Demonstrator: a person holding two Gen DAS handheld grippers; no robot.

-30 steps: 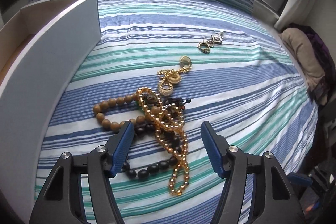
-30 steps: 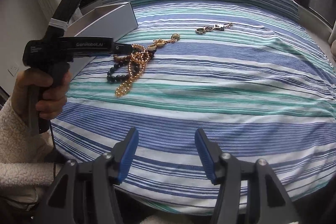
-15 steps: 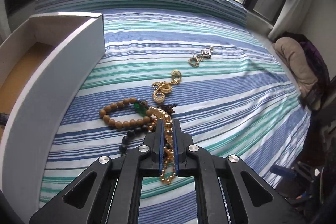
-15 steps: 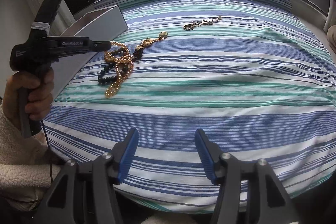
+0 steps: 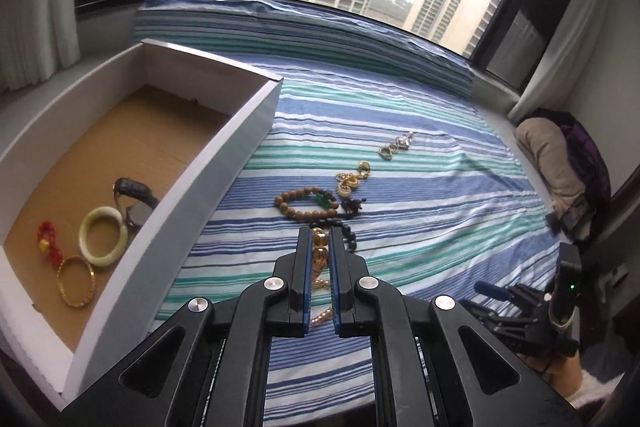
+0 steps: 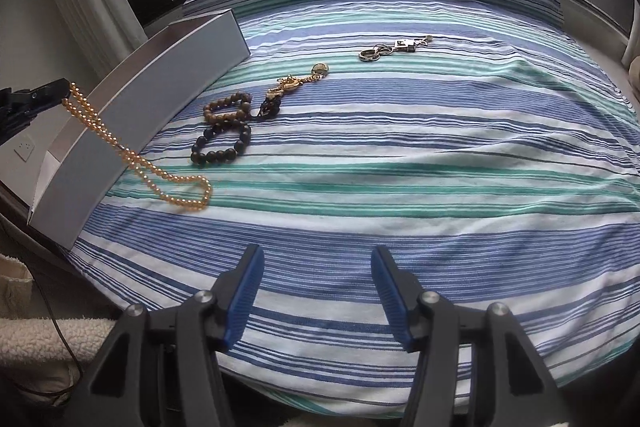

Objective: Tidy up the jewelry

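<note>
Left claw (image 5: 320, 247) clenched on amber bead strand (image 6: 132, 155), dangling beside white box (image 5: 224, 163), probably headed inside. Right claw (image 6: 316, 283) released, idling over bed (image 6: 440, 155).

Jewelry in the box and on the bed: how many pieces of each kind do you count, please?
Bangles: 2 (green bangle, gold bangle)
Bead strings: 4 (red beads, brown beads, black beads, amber beads)
Watch: 1
Chain pieces: 2 (gold chain, silver chain)
Total: 9
</note>
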